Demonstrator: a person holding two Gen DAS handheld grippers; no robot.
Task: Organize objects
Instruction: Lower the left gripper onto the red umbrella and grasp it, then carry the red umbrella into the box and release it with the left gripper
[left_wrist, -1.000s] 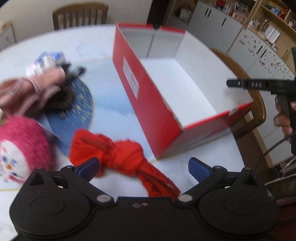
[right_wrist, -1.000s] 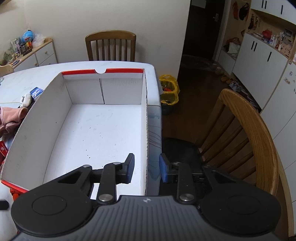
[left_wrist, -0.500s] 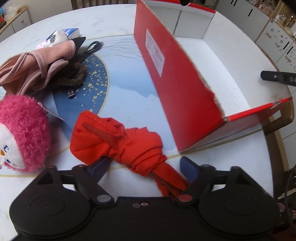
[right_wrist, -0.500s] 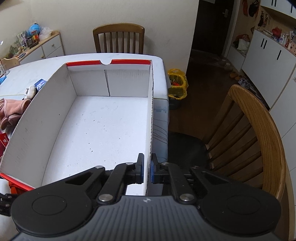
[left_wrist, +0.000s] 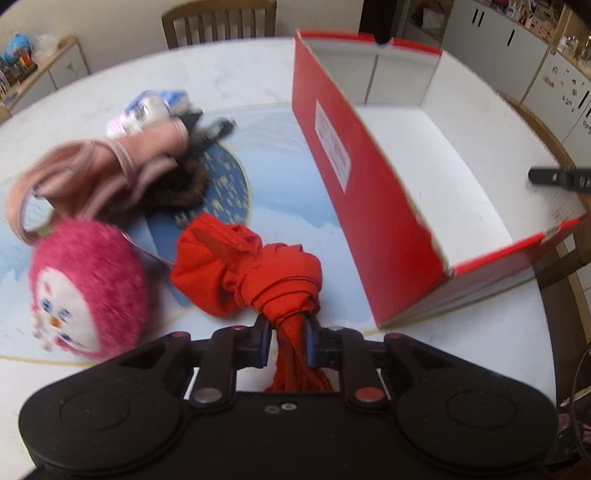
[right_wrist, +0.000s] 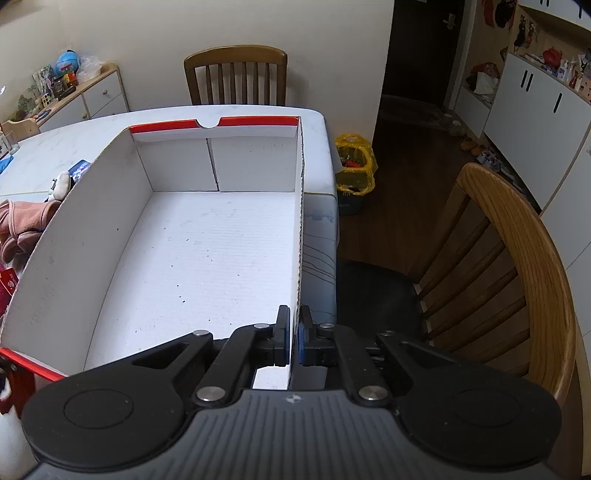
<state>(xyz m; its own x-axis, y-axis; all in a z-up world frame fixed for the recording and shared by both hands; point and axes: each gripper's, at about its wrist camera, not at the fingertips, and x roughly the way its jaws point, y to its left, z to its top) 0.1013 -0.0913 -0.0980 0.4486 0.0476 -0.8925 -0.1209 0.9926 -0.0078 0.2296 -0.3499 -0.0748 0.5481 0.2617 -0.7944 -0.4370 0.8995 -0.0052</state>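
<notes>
the left gripper (left_wrist: 287, 341) is clamping on the twisted tail of the red cloth bundle (left_wrist: 258, 273); its jaws have just been closing and the fabric is sitting pinched between the two blue pads. the red cloth bundle is lying on the white table (left_wrist: 229, 74), just beside the long red outer wall of the red shoebox (left_wrist: 351, 184), on the side away from the wooden chair (right_wrist: 517, 280). the pink plush toy (left_wrist: 88, 291) is sitting farther from the red shoebox than the bundle, touching or nearly touching the bundle's loose end; motion blur is making that contact hard to tell. the pink garment (left_wrist: 110, 170) is lying beyond the plush, well apart from the red shoebox, draped over a dark furry item (left_wrist: 177, 188). the right gripper (right_wrist: 291, 341) is gripping the thin white side wall of the red shoebox (right_wrist: 300, 221) at its near corner, one pad inside the box and one outside, pressed together on the cardboard. the inside of the red shoebox is showing only bare white floor. the tip of the right gripper (left_wrist: 554, 177) is showing at the box's far side in the left wrist view.
</notes>
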